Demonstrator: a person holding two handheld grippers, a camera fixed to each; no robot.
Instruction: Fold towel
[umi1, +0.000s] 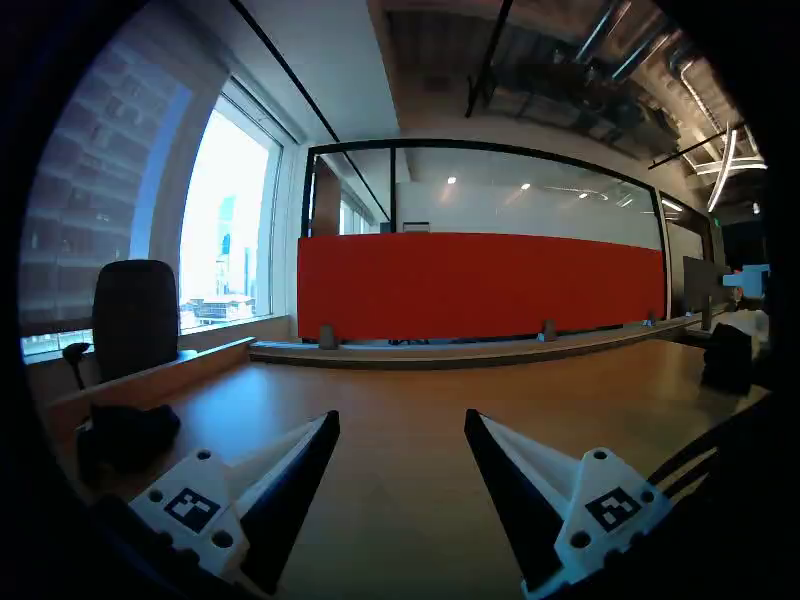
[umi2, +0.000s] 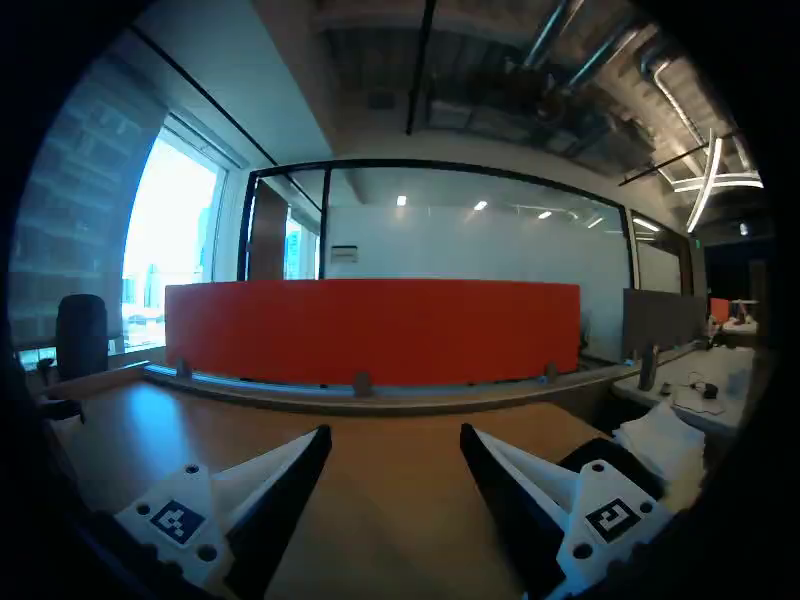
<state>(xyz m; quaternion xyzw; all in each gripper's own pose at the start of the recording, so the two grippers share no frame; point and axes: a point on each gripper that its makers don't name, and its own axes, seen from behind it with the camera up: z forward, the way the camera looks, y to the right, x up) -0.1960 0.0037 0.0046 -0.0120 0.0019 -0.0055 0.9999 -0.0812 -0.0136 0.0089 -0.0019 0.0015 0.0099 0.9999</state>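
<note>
Spread wide and gripping nothing: left gripper (umi1: 400, 418) and right gripper (umi2: 393, 432), each above the wooden desk (umi1: 420, 390). Off to the right gripper's right, well apart from its fingers, a white folded pile (umi2: 655, 440), perhaps the towel, though hard to tell. Farther out, a red divider panel (umi1: 480, 285) along the desk's far edge, a dark bundle (umi1: 125, 435) left of the left gripper, and a black chair (umi1: 135, 315) by the window (umi1: 225, 230).
</note>
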